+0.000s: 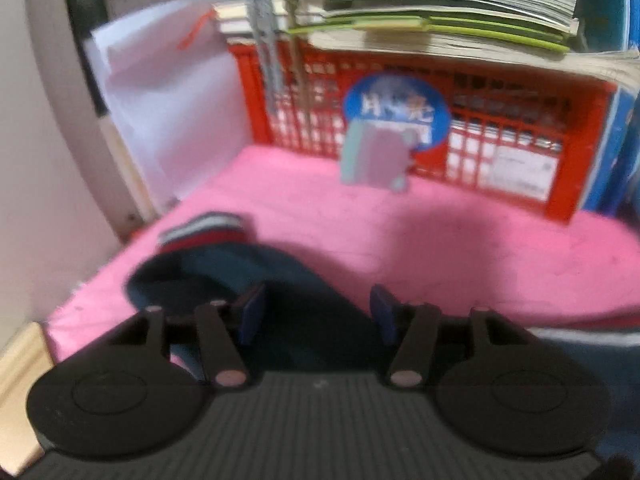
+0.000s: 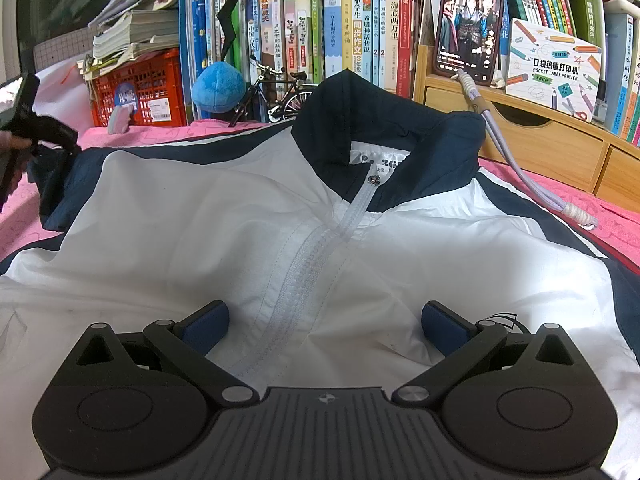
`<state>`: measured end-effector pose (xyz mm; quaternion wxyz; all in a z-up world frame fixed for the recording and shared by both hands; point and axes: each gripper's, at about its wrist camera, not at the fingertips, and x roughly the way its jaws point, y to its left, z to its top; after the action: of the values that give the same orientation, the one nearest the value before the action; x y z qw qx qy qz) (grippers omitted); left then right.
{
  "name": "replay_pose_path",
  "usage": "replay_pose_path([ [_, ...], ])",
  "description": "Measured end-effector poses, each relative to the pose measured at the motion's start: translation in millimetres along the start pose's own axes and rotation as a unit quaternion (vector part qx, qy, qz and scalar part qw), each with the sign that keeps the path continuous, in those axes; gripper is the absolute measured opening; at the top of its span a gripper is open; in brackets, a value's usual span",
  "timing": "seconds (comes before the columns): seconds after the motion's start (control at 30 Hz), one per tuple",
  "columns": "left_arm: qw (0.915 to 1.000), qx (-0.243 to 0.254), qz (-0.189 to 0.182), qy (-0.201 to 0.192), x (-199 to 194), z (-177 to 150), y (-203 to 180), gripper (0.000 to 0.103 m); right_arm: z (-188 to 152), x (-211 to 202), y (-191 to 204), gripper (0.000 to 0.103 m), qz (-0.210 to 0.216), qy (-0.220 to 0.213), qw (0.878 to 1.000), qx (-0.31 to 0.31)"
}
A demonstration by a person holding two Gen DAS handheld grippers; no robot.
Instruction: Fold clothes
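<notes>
Jacket (image 2: 248, 240): smooth white-and-navy fabric

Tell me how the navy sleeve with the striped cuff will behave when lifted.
The navy sleeve with the striped cuff will probably flop and drape: it already lies curved and rumpled on the pink cloth. It looks thin, so likely light. The smooth-looking fabric may slip.

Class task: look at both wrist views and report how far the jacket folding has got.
Done: the white and navy zip-up jacket lies front-up on the pink cloth, zipped. In hand: nothing; the left hand-held gripper is open above the navy sleeve with striped cuff, and the right hand-held gripper hovers open over the chest. Left: folding the sleeves and body.
</notes>
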<state>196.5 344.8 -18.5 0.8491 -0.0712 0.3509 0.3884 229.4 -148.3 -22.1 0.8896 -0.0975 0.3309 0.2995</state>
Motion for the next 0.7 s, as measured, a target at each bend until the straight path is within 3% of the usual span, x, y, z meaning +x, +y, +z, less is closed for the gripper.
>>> replay_pose_path([
  [0.3, 0.9995, -0.028, 0.006, -0.010, -39, -26, 82, 0.059, 0, 0, 0, 0.103, 0.000, 0.000, 1.000, 0.001],
  [0.4, 0.9979, -0.063, -0.012, -0.012, -53, -43, 109, 0.062, 0, 0, 0, 0.103, 0.000, 0.000, 1.000, 0.001],
  [0.57, 0.9981, -0.059, -0.008, 0.018, -58, -70, 124, 0.062, 0, 0, 0, 0.103, 0.000, 0.000, 1.000, 0.001],
  [0.7, 0.9972, -0.073, -0.012, 0.015, -67, -83, 132, 0.063, 0, 0, 0, 0.103, 0.000, 0.001, 1.000, 0.001],
])
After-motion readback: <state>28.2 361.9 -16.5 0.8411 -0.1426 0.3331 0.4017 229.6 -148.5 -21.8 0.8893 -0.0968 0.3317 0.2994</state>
